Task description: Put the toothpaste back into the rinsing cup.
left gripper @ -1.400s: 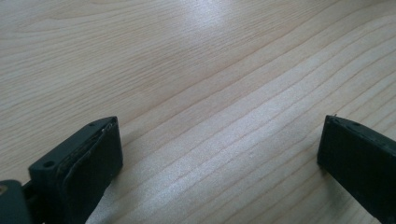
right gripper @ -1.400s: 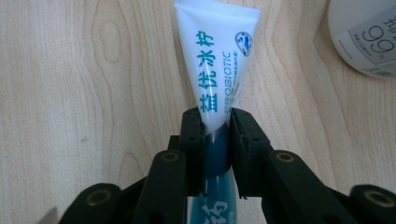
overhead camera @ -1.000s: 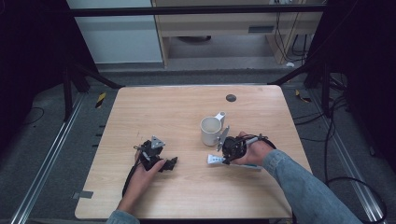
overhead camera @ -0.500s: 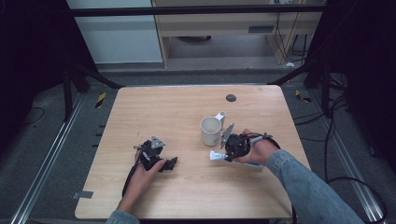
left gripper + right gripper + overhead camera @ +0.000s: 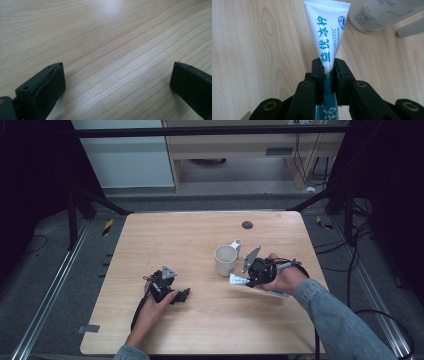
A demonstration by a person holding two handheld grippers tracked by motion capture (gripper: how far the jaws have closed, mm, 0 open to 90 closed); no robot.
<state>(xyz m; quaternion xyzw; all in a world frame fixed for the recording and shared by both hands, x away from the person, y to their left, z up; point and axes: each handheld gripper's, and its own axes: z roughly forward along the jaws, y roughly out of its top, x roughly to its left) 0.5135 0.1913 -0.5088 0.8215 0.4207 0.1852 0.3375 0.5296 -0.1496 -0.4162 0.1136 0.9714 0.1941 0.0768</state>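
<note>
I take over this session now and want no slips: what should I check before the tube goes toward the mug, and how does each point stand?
1. Right gripper shut on the toothpaste tube: ok, jaws clamp it across its body.
2. Tube's flat crimped end points forward, away from the gripper: ok.
3. Mug upright, mouth open: ok.
4. Mug beside the tube, not touching it: ok in the high view.
5. Left gripper open over bare table, away from the mug: ok.
6. Cap closed: cannot tell, that end is hidden behind the jaws.
</note>
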